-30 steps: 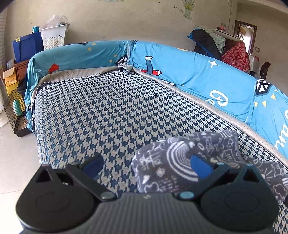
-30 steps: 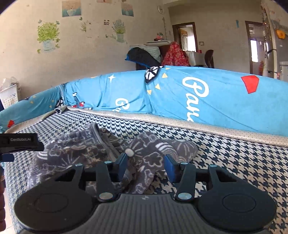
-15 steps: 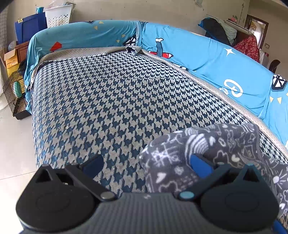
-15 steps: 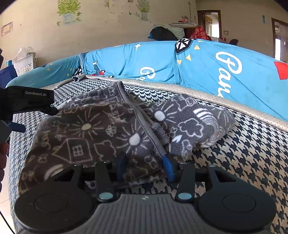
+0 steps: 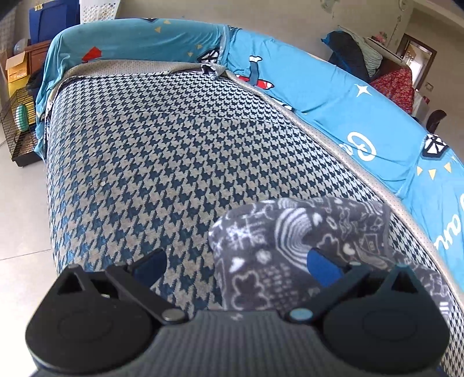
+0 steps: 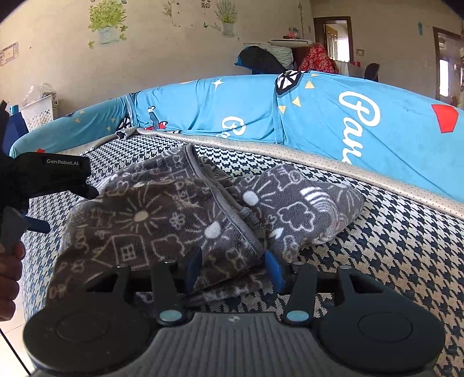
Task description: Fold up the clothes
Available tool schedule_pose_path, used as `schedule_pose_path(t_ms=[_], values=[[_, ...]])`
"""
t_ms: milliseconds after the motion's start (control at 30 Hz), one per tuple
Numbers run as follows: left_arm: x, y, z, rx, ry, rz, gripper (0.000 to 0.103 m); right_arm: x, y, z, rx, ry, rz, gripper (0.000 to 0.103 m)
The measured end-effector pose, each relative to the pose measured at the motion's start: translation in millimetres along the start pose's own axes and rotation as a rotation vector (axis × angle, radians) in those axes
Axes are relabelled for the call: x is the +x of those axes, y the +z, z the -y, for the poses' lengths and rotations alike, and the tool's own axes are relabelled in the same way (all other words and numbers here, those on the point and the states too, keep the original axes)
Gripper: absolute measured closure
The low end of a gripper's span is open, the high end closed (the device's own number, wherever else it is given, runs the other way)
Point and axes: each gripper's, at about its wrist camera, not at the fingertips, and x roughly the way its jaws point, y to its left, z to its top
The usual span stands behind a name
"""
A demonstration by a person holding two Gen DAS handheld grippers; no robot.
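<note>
A grey fleece garment [image 6: 162, 220] with white doodle print lies bunched on the houndstooth sofa seat [image 6: 406, 261]. My right gripper [image 6: 233, 269] is shut on a thick fold of its front edge, next to the grey trimmed hem. In the left wrist view, the garment's end [image 5: 290, 232] rests against the right fingertip [image 5: 322, 266] of my left gripper [image 5: 236, 265], which is wide open and holds nothing. The right wrist view shows the left gripper's black body [image 6: 43, 177] at the garment's left end, with a hand [image 6: 8, 275] on its handle.
A bright blue printed cover [image 5: 319, 95] drapes the sofa back and arm. Clothes are piled behind the backrest [image 6: 266, 61]. Off the sofa's left end stand a wire cage [image 5: 20, 130], a cardboard box [image 5: 17, 69] and a white basket [image 5: 98, 8], on a tiled floor [image 5: 20, 232].
My right gripper has closed in on the garment with its fold still between the fingers, and the cloth now looms larger. The left gripper stays open and has tipped downward toward the seat.
</note>
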Motion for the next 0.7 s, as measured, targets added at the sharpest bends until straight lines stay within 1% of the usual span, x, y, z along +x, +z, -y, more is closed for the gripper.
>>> schedule_pose_path(t_ms=[100, 167, 267, 367, 567, 667, 700], values=[[-13, -15, 16, 0.061, -0.023, -0.012, 0.0, -14, 1, -1, 0.008, 0.012, 0.005, 0.056], [-20, -27, 22, 0.101, -0.024, -0.013, 0.0, -23, -1, -2, 0.012, 0.02, 0.005, 0.056], [-32, -50, 33, 0.133, -0.012, -0.016, 0.0, -34, -6, -5, 0.004, 0.027, 0.0, 0.056], [-41, -69, 25, 0.148, -0.014, -0.03, 0.0, -41, -12, -7, -0.008, 0.019, -0.009, 0.055], [-48, -88, 11, 0.155, 0.017, 0.006, 0.0, -52, -19, -7, 0.015, 0.022, -0.023, 0.055], [-56, -99, 9, 0.192, 0.033, 0.041, 0.0, -57, -23, -8, 0.027, 0.023, -0.03, 0.055], [-54, -101, 9, 0.203, 0.039, 0.038, 0.0, -59, -24, -8, 0.031, 0.024, -0.033, 0.055]])
